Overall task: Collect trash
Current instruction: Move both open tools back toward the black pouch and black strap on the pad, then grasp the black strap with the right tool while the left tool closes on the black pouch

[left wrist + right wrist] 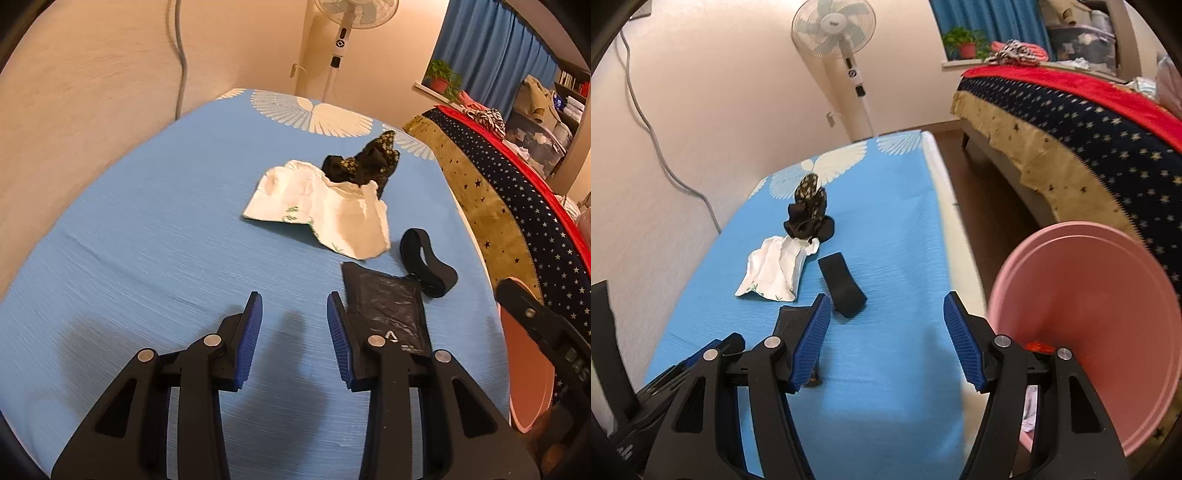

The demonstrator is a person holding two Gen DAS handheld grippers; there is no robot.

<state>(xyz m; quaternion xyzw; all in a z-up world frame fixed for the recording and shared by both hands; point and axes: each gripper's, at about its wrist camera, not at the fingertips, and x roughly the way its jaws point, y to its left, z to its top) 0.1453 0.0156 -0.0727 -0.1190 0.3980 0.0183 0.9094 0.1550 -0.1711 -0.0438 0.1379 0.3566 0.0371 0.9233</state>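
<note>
A sky-blue cloth printed with white feathery fan shapes covers the worktop. On it lie a white paper wrapper with small green leaf prints, a black crumpled wrapper speckled with gold, a plain black band, and a glossy black packet bearing a small white triangle mark. A pale pink bucket holds something orange-red. The bed wears navy fabric with gold stars, a mustard trim with dark stars, and a red blanket. Both tongs are black with ribbed blue pads.
</note>
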